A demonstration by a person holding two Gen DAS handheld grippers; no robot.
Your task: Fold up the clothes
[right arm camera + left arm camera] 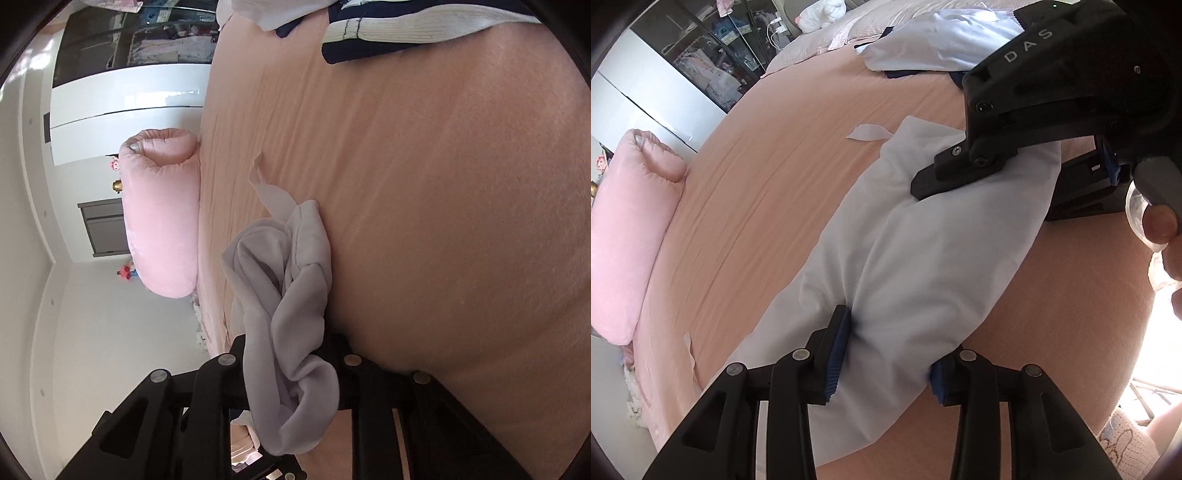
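The left hand-held gripper (pixel 886 354) sits at the bottom of its view, clamped on a bunched ridge of the white garment (pixel 916 258), which lies in a long band across the pink bed (pixel 775 166). Toward the upper right, the right hand-held gripper (pixel 291 369) pinches the garment's other end; its own view shows cloth gathered between its pads. To fold well, I judge both grips should keep the cloth taut and level. Further clothes (pixel 942 40) lie at the top, a pillow (pixel 628 229) at the left edge.
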